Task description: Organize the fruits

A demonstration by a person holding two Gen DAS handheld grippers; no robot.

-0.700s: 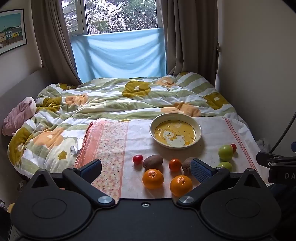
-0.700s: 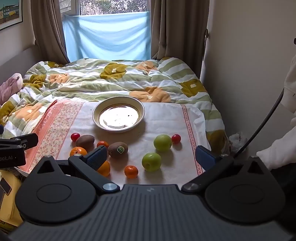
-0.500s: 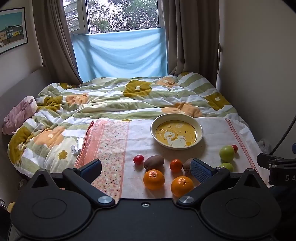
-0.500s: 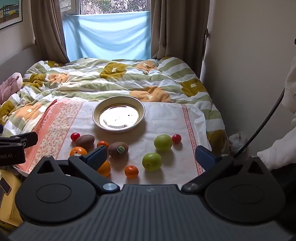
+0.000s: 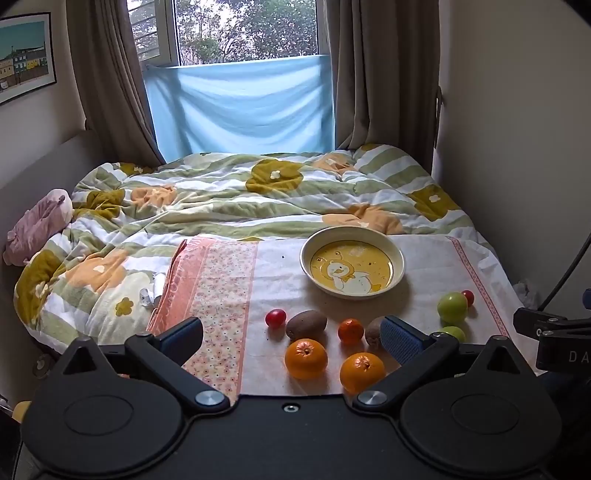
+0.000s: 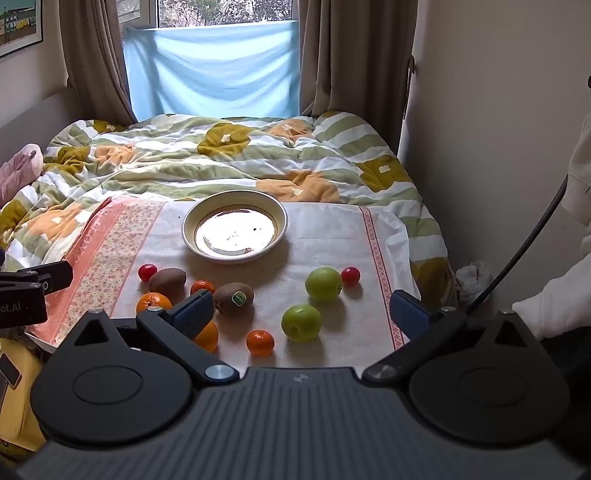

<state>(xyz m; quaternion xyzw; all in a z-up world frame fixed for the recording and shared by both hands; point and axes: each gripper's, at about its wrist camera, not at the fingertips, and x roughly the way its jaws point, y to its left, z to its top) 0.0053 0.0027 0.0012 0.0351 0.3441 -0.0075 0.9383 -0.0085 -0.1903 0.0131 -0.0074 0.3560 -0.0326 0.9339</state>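
**A small bedroom lit by daylight**

A bed (image 5: 258, 206) fills the room, covered by a rumpled quilt (image 5: 229, 192) with green stripes and mustard and orange flowers. Behind it a window (image 5: 243, 29) shows trees; a pale blue cloth (image 5: 240, 110) hangs across its lower part, flanked by brown curtains (image 5: 107, 81). Plain cream walls (image 5: 517, 129) close in on both sides. A framed picture (image 5: 24, 55) of coloured houses hangs on the left wall. A pink cushion (image 5: 37, 225) lies at the bed's left edge.

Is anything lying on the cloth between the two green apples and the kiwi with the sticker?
No. In the right wrist view, the cloth between the green apples and the stickered kiwi is bare.
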